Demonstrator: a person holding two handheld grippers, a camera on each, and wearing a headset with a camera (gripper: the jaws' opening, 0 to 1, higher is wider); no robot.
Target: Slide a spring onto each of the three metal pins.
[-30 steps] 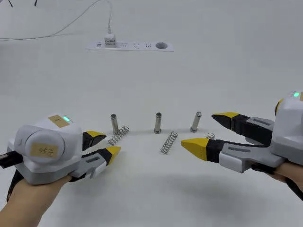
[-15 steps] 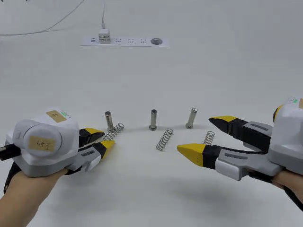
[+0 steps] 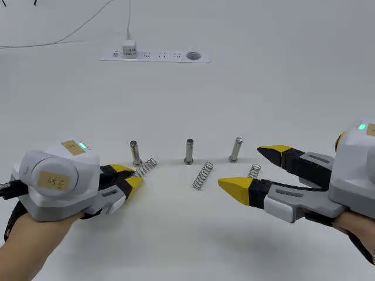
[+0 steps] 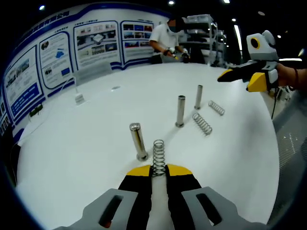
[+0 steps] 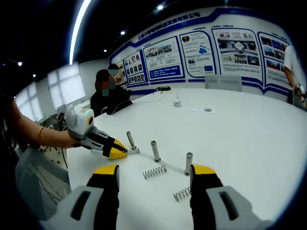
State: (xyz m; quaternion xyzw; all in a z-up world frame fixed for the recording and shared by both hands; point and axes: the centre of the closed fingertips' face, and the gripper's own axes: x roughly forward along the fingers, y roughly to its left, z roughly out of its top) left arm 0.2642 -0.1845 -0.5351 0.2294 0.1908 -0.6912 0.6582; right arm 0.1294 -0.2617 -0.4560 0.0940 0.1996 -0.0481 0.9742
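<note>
Left gripper (image 3: 130,175) pinching spring (image 4: 158,153); tan stickers (image 3: 54,182) illegible.

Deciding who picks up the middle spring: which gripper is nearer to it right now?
Right. The right gripper is open with its nearer tip just right of the middle spring; the left gripper is farther off, closed on the left spring.

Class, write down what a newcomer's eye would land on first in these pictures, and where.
Three upright metal pins stand in a row on the white table, three springs lying beside them. The left claw pinches the end of the leftmost spring by the left pin, while the right claw gapes wide open near the right pin.
</note>
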